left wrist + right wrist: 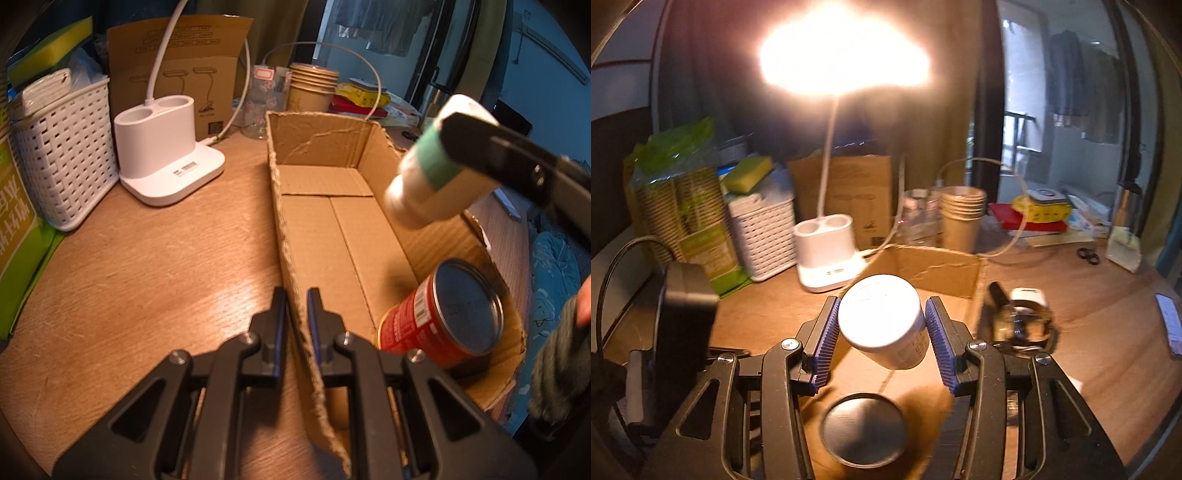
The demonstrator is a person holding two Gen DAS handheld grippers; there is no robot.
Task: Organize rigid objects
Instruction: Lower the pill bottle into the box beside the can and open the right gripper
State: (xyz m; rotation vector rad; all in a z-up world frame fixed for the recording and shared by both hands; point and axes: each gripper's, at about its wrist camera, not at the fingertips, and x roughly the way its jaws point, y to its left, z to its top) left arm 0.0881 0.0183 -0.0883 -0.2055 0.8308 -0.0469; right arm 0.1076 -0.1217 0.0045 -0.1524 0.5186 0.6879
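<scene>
Your left gripper (pixel 297 325) pinches the cardboard box (pixel 332 177) wall, which bends easily; inside lies a heavy red can (pixel 439 317); above it, your right gripper (pixel 882 325) squeezes the smooth, slippery white jar (pixel 882 321) mid-body.

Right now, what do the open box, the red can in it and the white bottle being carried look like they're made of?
Box: brown corrugated cardboard, matte, with ragged torn edges.
Red can: likely metal, with a dull grey ringed end and a printed red label.
White bottle: probably plastic, smooth and slightly glossy, green band; the look leaves it open.
</scene>
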